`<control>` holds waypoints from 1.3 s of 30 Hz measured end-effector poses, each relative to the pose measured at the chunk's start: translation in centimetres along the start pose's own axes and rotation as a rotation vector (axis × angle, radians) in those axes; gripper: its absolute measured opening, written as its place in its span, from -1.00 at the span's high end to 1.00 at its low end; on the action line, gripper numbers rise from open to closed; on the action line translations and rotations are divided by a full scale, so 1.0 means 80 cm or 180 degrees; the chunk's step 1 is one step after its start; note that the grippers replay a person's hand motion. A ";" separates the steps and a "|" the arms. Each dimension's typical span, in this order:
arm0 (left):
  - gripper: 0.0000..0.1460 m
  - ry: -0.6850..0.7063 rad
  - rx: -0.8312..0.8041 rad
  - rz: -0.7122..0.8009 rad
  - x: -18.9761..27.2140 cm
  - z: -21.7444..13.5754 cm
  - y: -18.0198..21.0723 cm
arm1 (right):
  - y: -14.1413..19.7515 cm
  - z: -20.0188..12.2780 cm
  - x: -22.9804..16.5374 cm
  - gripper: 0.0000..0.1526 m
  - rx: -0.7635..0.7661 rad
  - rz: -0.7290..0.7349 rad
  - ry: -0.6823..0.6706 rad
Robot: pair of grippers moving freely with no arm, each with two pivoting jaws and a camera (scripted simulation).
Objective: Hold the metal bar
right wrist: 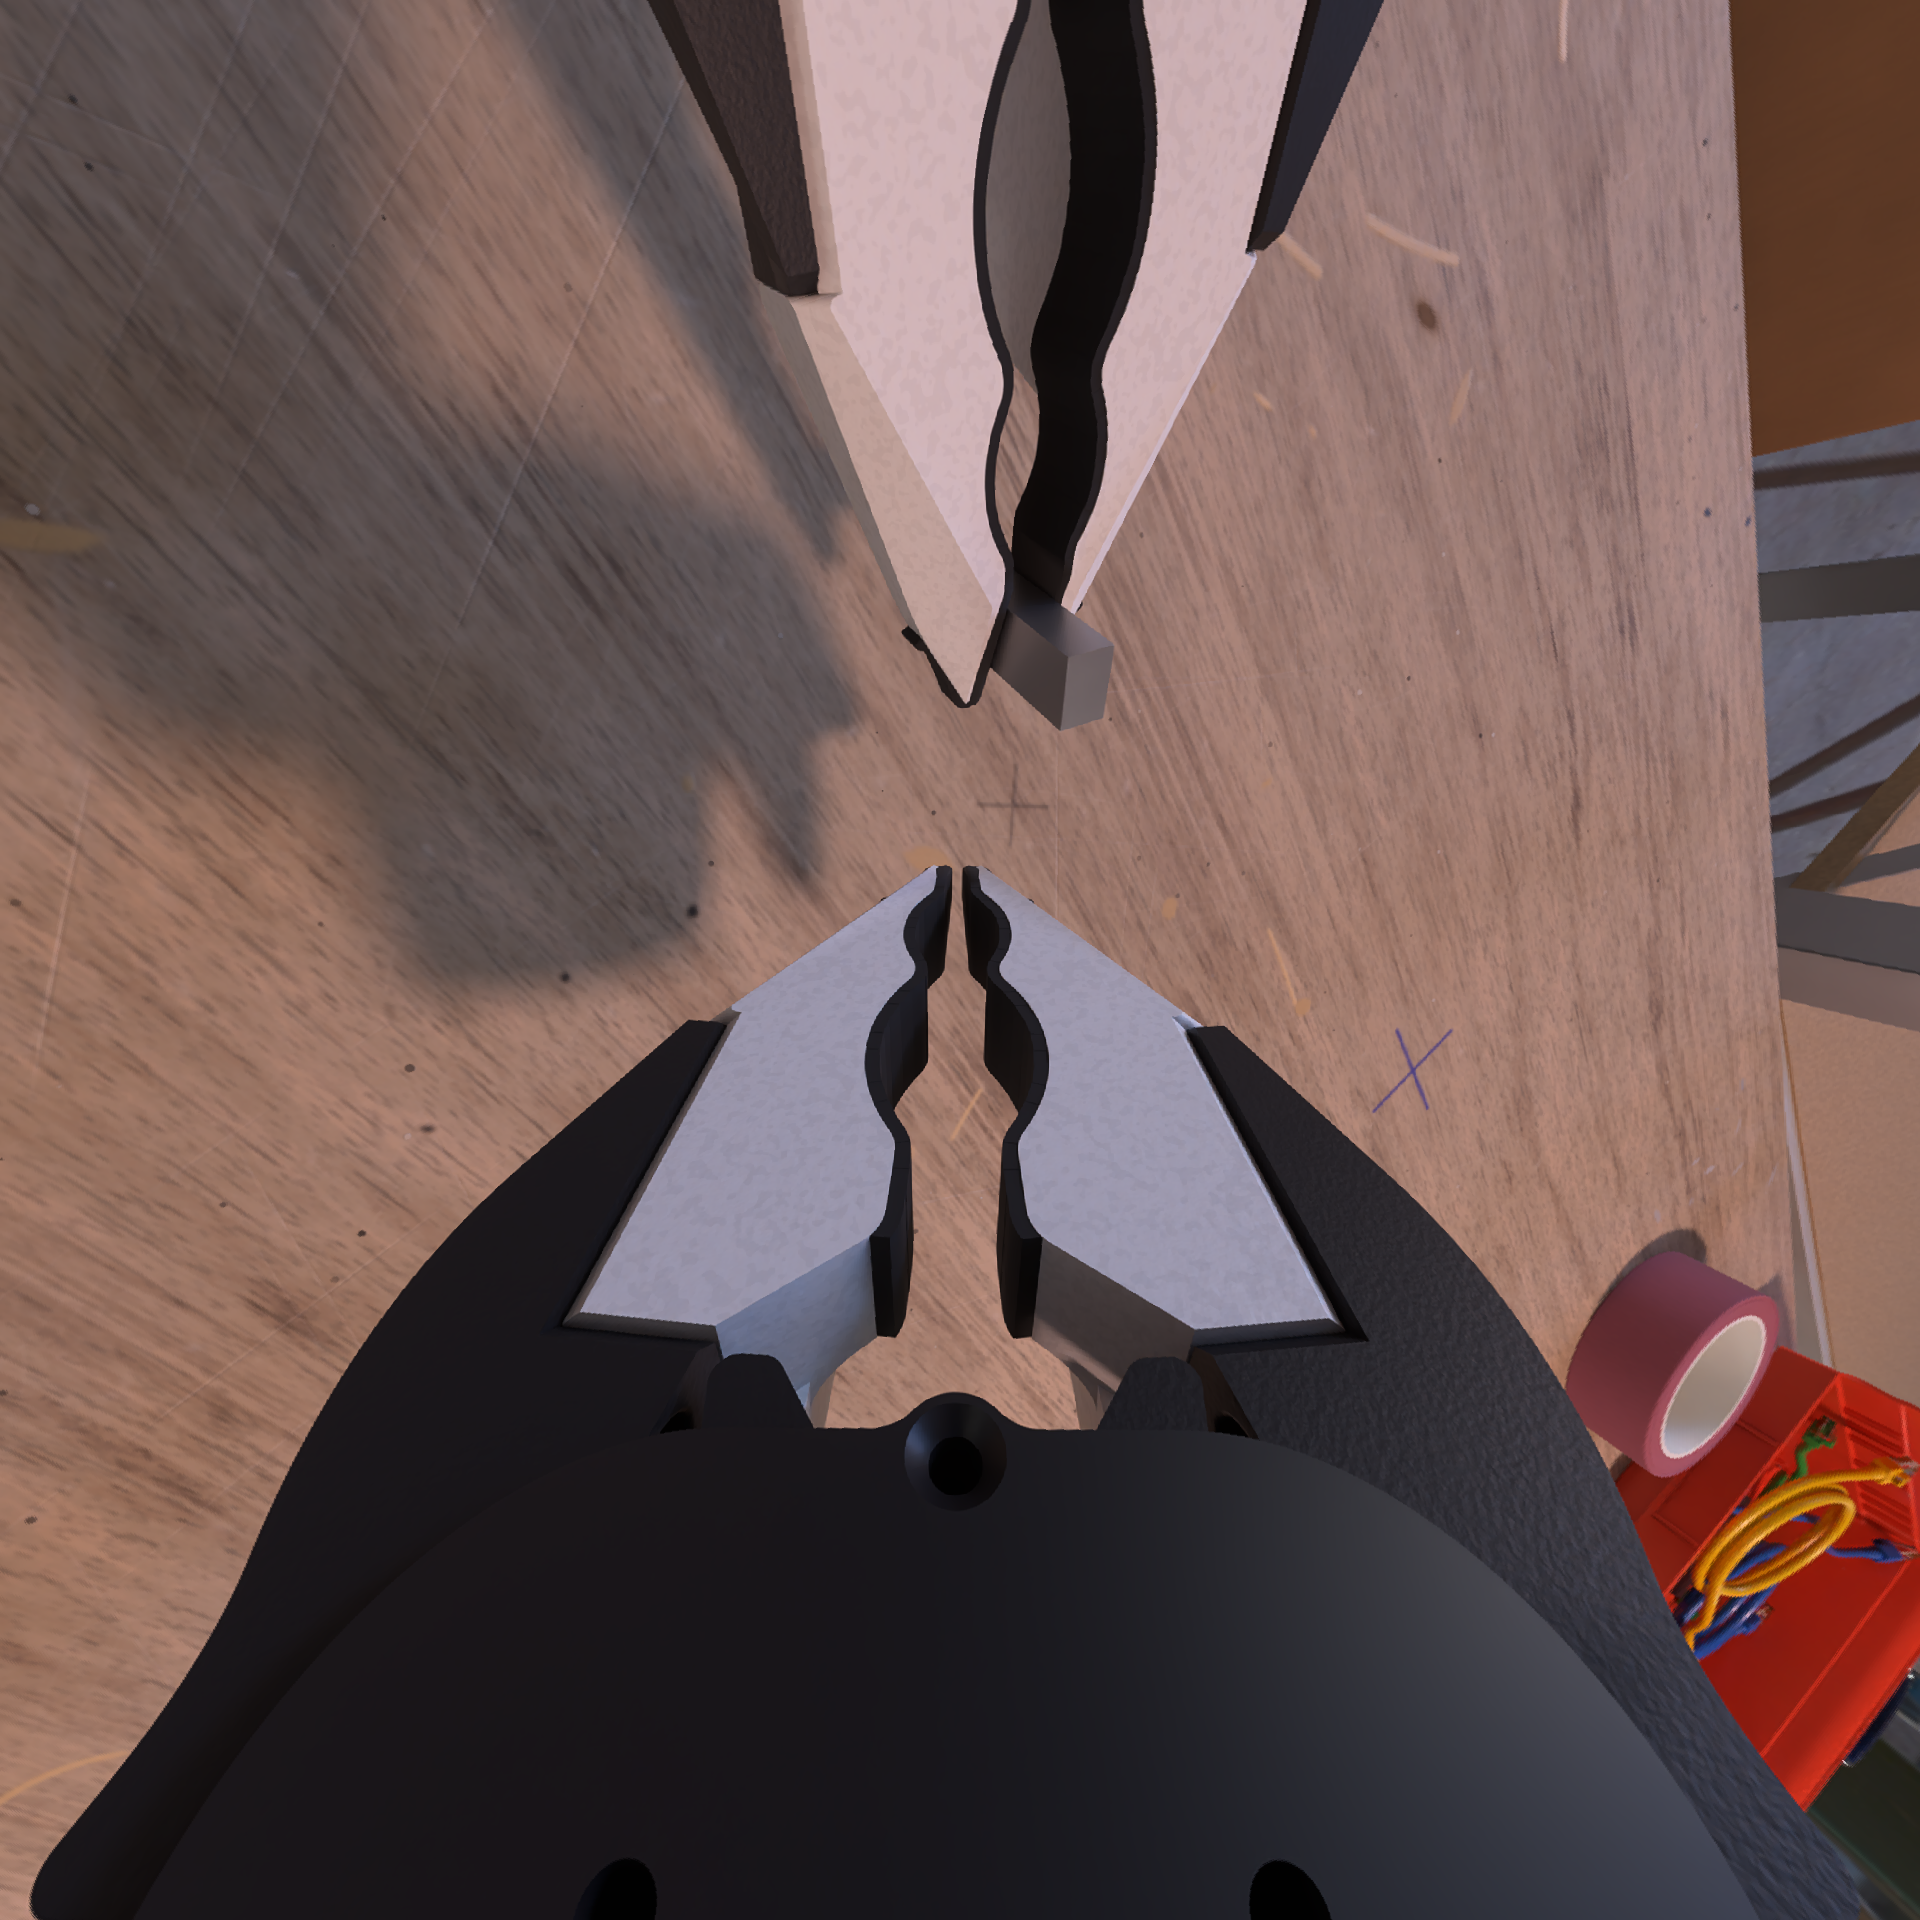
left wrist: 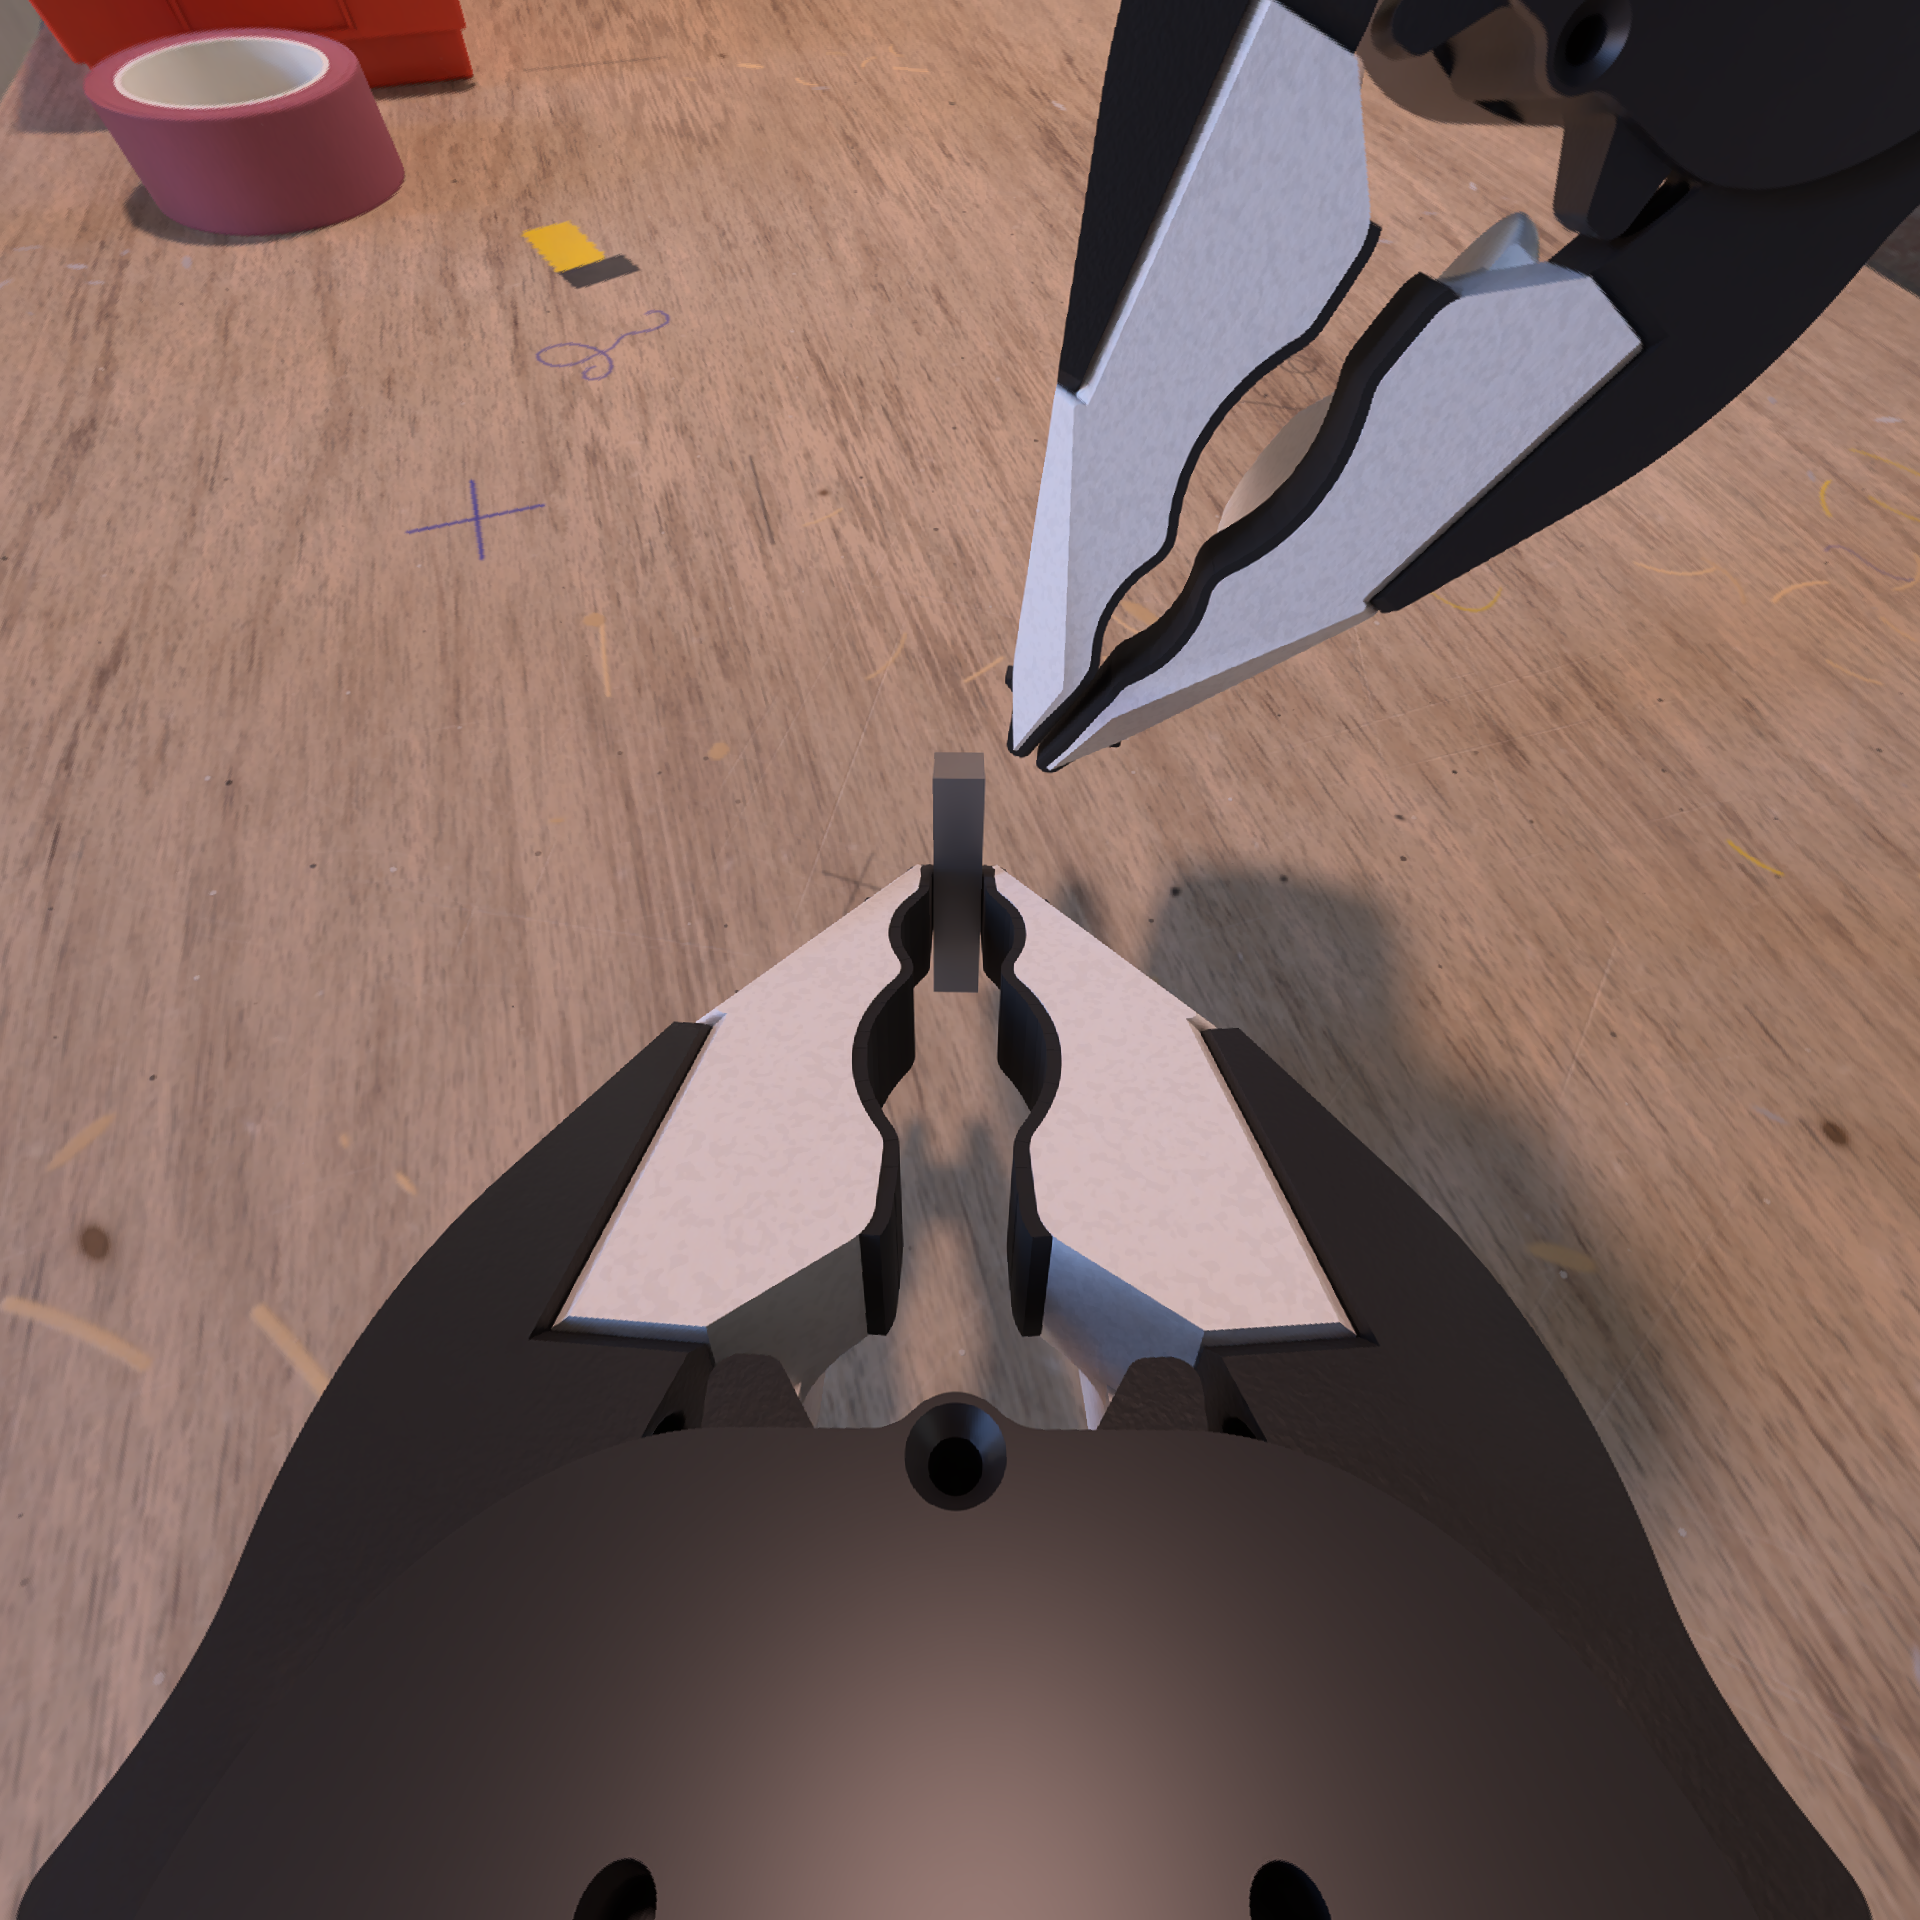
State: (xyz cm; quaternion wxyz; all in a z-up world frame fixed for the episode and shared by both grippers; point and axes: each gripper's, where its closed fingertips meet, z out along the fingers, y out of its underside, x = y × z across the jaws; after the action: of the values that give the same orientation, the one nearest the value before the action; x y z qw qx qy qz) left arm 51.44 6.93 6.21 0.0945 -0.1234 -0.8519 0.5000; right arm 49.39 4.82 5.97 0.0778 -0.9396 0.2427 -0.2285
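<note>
While the left claw (left wrist: pixel 956 883) pinches the short grey metal bar (left wrist: pixel 957 821) at its tips above the desk (left wrist: pixel 312 831), well in from its edges, the right claw (right wrist: pixel 956 878) hangs nearly shut and empty just beside it. That bar looks stiff, smooth and likely slippery, so I'd take it deeper, across its flat sides.

Worktop (left wrist: pixel 312 831): bare wood, reddish-brown, grain running lengthwise, scattered with pale shavings and dark specks. Pen marks on it: a blue cross (left wrist: pixel 476 516), a blue squiggle (left wrist: pixel 601 346), and a fainter dark cross (right wrist: pixel 1013 805) visible in the right wrist view. A small yellow-and-grey patch (left wrist: pixel 578 252) lies flat just beyond the squiggle. A roll of maroon tape (left wrist: pixel 244 130) rests on its side face, pale core upward, at the far left corner. A red box (left wrist: pixel 312 36) stands immediately behind it; right wrist view shows coiled yellow and blue cables (right wrist: pixel 1756 1558) inside. Broad soft shadows fall across the middle of the wood.
</note>
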 end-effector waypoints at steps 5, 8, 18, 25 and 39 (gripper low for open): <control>0.89 -0.0022 -0.0013 0.0043 -0.001 0.000 0.003 | 0.000 0.000 -0.001 0.98 0.0032 -0.0037 -0.0069; 0.89 -0.0038 -0.0003 0.0049 -0.001 -0.001 0.003 | 0.001 0.000 -0.001 0.97 -0.0002 -0.0102 -0.0097; 0.89 -0.0006 -0.0026 0.0024 0.002 0.001 0.005 | -0.002 0.001 0.000 0.98 -0.0365 -0.0496 0.0009; 0.89 0.0031 -0.0027 -0.0052 -0.003 0.003 0.007 | -0.002 0.003 0.001 0.97 -0.0342 -0.0259 -0.0109; 0.89 0.0065 -0.0047 -0.0029 0.000 0.006 0.009 | 0.001 0.005 -0.001 0.97 -0.0281 -0.0277 0.0080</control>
State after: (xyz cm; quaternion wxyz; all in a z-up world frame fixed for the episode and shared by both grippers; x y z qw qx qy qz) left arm 51.42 6.85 5.31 0.1046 -0.1253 -0.8552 0.4920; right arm 49.45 4.77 5.57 0.0233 -0.9488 0.2125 -0.2325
